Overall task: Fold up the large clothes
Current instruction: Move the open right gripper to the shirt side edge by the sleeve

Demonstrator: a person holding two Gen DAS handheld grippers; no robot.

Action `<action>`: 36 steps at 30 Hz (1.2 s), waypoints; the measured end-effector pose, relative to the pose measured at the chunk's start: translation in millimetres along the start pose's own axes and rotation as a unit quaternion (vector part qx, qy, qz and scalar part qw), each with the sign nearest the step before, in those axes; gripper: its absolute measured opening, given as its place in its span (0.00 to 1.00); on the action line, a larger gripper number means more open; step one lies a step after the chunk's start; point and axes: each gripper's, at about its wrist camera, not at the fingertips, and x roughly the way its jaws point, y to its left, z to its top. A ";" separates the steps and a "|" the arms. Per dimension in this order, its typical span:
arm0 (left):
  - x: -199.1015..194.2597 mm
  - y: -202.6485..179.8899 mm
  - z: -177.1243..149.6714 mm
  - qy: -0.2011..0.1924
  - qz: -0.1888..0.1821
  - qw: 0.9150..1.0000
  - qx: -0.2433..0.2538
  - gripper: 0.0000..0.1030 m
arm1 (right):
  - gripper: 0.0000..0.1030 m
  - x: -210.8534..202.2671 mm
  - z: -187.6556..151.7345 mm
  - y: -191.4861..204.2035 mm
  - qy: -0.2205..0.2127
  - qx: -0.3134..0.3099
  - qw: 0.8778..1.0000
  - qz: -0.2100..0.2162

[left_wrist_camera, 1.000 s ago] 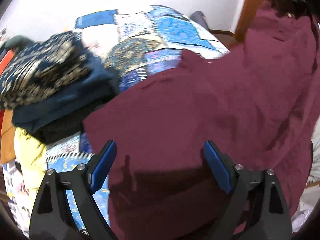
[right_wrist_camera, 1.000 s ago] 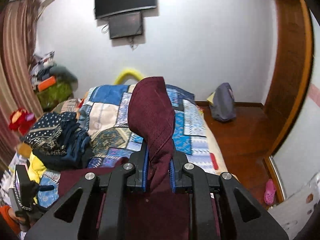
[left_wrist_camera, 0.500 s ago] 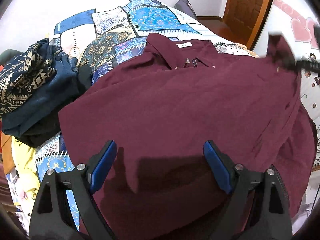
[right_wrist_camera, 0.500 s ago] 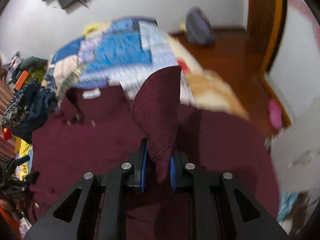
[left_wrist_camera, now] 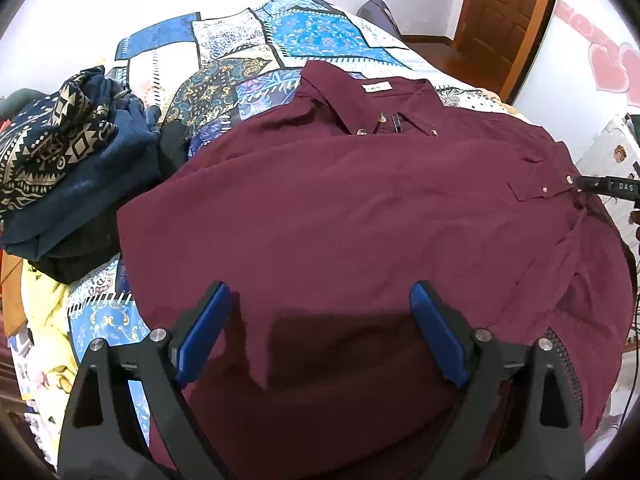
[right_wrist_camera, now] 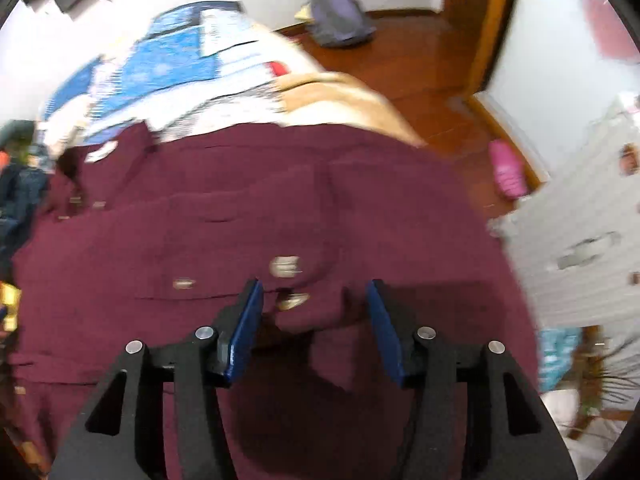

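In your left wrist view, your left gripper [left_wrist_camera: 320, 324] hangs with its blue pads wide apart and nothing between them, just above the near part of the maroon button-up shirt [left_wrist_camera: 360, 216]. The shirt lies spread on the patchwork bedspread [left_wrist_camera: 248, 52], its collar at 12 o'clock with a white label showing inside. A pile of dark blue patterned clothes [left_wrist_camera: 68, 160] sits at 9 o'clock, beside the shirt's left edge. At 3 o'clock the tip of your right gripper [left_wrist_camera: 608, 188] meets the shirt's cuff.

In your right wrist view, which is blurred, your right gripper [right_wrist_camera: 316, 316] has its jaws opening, at medium width. A buttoned fold of the shirt [right_wrist_camera: 240, 216] lies between the pads without being pressed. A grey bag [right_wrist_camera: 340, 12] rests on the wooden floor [right_wrist_camera: 424, 68] at 12 o'clock.
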 end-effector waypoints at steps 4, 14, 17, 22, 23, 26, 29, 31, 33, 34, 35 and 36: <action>-1.4 0.5 1.9 -0.001 0.001 1.000 -0.002 0.89 | 0.49 -0.3 -6.3 -22.5 0.007 0.011 1.000 -0.024; -51.5 -8.9 47.7 -0.084 -0.005 0.996 -0.011 0.89 | 0.49 -67.0 -9.1 -60.1 -0.075 0.074 0.994 -0.004; -67.5 -14.6 65.0 -0.117 -0.017 0.993 -0.015 0.89 | 0.49 -73.6 -21.2 -81.5 -0.081 0.116 0.990 0.011; -66.0 -26.1 76.5 -0.127 -0.031 0.991 -0.016 0.91 | 0.50 -48.6 -45.2 -107.0 -0.044 0.187 0.981 0.025; -63.1 -28.0 75.8 -0.123 -0.036 0.992 -0.017 0.91 | 0.50 -40.9 -54.0 -114.8 -0.032 0.205 0.978 0.024; -51.5 -36.0 72.7 -0.106 -0.049 0.993 -0.013 0.91 | 0.50 -23.5 -78.5 -136.3 -0.006 0.255 0.966 0.037; -40.2 -42.1 69.2 -0.091 -0.052 0.994 -0.006 0.91 | 0.50 -12.3 -100.2 -156.0 0.012 0.305 0.951 0.055; -34.4 -43.0 67.2 -0.083 -0.054 0.995 -0.007 0.91 | 0.50 -10.0 -108.3 -164.0 0.015 0.328 0.942 0.064; -29.7 -42.0 66.3 -0.077 -0.056 0.995 -0.010 0.91 | 0.50 -7.0 -111.0 -169.2 0.014 0.347 0.934 0.082; -28.0 -40.5 66.2 -0.074 -0.056 0.996 -0.013 0.91 | 0.50 -2.7 -110.7 -171.1 0.013 0.355 0.930 0.092; -26.4 -39.0 65.8 -0.072 -0.057 0.996 -0.017 0.91 | 0.52 1.0 -109.5 -173.7 0.007 0.362 0.927 0.093; -24.7 -36.8 65.5 -0.069 -0.058 0.996 -0.023 0.91 | 0.52 2.0 -108.0 -174.8 0.003 0.366 0.926 0.091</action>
